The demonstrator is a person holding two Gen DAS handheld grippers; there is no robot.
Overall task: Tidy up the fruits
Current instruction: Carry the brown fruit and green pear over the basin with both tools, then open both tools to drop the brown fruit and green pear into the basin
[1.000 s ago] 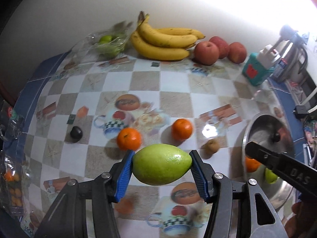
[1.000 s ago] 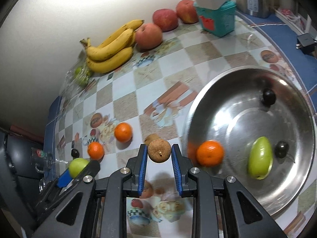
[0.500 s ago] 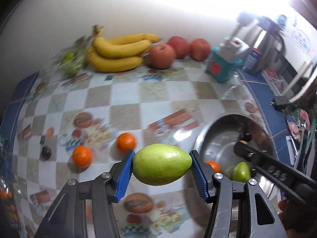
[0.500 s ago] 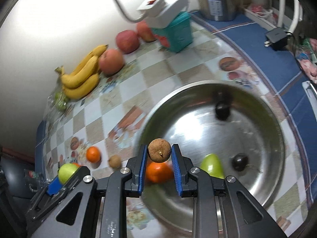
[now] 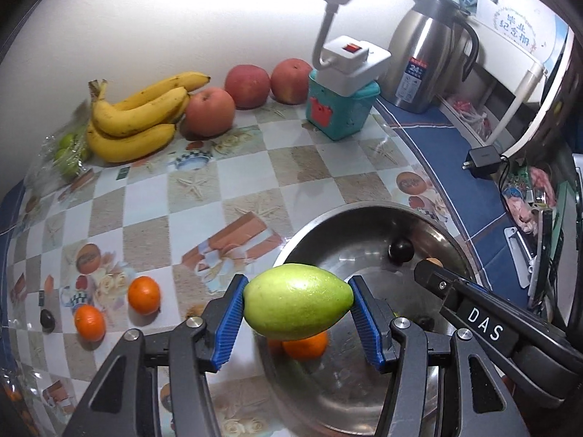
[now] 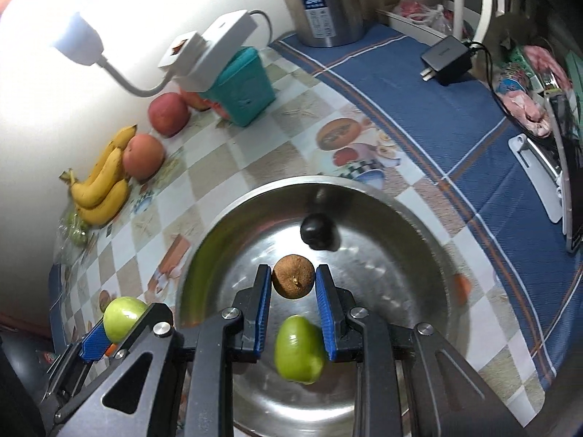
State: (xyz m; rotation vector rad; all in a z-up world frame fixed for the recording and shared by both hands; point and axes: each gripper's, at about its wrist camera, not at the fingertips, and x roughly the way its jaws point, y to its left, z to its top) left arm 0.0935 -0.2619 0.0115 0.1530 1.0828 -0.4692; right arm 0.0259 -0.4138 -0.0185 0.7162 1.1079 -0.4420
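Two grippers each carried fruit above the steel bowl (image 6: 419,218). Clamped in the left gripper (image 5: 298,309) was a green guava (image 5: 298,302), held over the bowl's near-left rim; the right gripper (image 6: 293,284) was pinched on a small brown fruit (image 6: 293,281) above the bowl's middle. Inside lay another green guava (image 6: 299,349), a dark plum (image 6: 316,232) and an orange (image 5: 305,344). Two more oranges (image 5: 144,294) sat on the checked tablecloth (image 5: 204,182) to the left, with bananas (image 5: 138,120) and apples (image 5: 210,111) far against the wall.

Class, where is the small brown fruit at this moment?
In the right wrist view, the brown fruit is clamped in the right gripper, above the steel bowl, between a dark plum and a green fruit.
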